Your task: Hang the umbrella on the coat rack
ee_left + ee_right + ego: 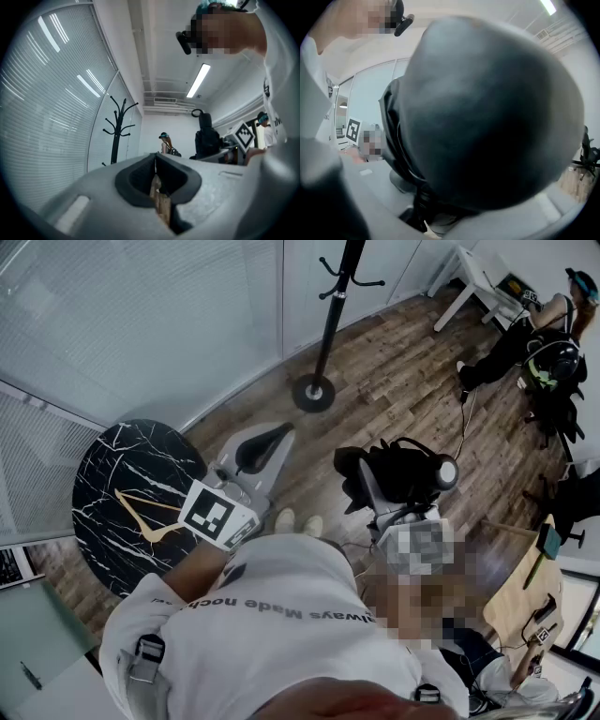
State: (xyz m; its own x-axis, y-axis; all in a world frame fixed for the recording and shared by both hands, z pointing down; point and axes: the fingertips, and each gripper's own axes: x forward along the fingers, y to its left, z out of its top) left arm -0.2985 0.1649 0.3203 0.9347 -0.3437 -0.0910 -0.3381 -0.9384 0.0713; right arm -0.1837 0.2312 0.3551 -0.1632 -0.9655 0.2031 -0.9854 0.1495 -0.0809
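Observation:
The black coat rack (328, 320) stands on its round base by the glass wall, ahead of me; in the left gripper view the coat rack (117, 129) rises at the left with bare hooks. My right gripper (386, 501) is shut on a folded black umbrella (403, 472), held level above the wood floor. The umbrella (487, 117) fills the right gripper view, bulging over the right gripper (440, 206). From the left the umbrella (206, 137) shows its strap loop on top. My left gripper (255, 454) is shut and holds nothing; in its own view the left gripper (156, 161) has its dark pads meeting.
A round black marble table (103, 474) with a wooden hanger (150, 512) on it is at my left. Glass walls with blinds run behind the rack. A person (534, 343) sits by a white table (473, 273) at the far right. An office chair (588, 150) stands to the right.

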